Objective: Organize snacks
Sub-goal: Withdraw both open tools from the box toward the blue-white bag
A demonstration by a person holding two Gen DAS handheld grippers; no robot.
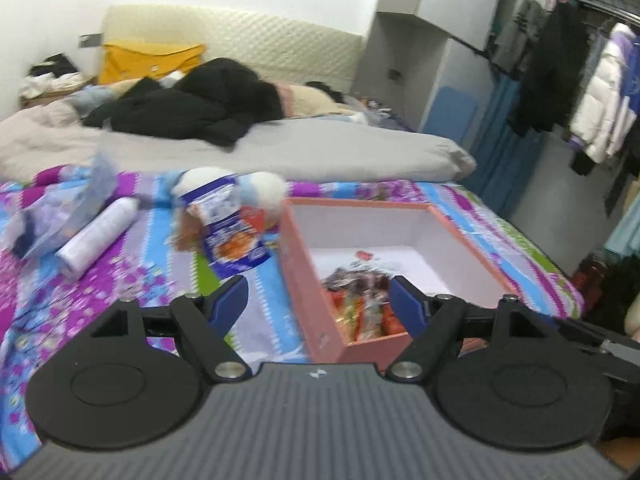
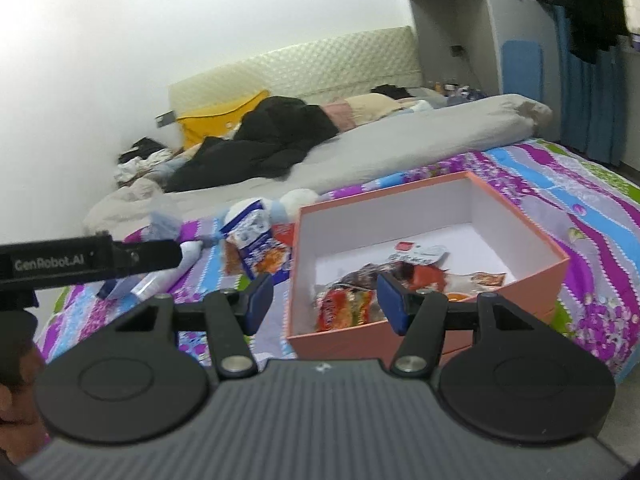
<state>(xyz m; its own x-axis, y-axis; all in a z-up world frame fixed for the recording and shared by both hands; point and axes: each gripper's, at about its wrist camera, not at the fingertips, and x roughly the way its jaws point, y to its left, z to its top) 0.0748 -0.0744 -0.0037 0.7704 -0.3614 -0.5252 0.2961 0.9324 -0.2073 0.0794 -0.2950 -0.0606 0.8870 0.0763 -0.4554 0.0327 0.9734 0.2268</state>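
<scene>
We hold our left gripper [image 1: 316,300] above the patterned bedspread [image 1: 120,280], its blue-padded jaws standing wide apart with nothing between them. Our right gripper [image 2: 324,300] hangs likewise, its jaws parted somewhat less and gripping nothing. At the left edge of the right wrist view the body of the left gripper shows as a black bar.

Just past both sets of fingertips sits the pink box [image 1: 308,292], an open cardboard box with a white inside, resting on the bedspread. In its near end lie several snack packets [image 2: 348,304]: orange and red wrappers and some clear ones, heaped against the near wall. The far half of the box floor is bare but for a small red-marked sachet [image 1: 365,255].

To the left of the box, on the bedspread, a blue-and-white snack bag [image 1: 232,236] with an orange picture lies tilted, close beside the box wall; we cannot tell whether it touches. Behind it is a white and pale-blue plush toy [image 1: 264,188]. Farther left lie a white cylindrical bottle [image 1: 100,236] on its side and a crumpled clear bag [image 1: 60,216].

Beyond these we see a grey quilt [image 1: 320,148], then a heap of black clothing [image 1: 192,104], a yellow bag [image 1: 148,60] against the cream padded headboard [image 1: 260,36], and hanging clothes [image 1: 592,92] at far right.
</scene>
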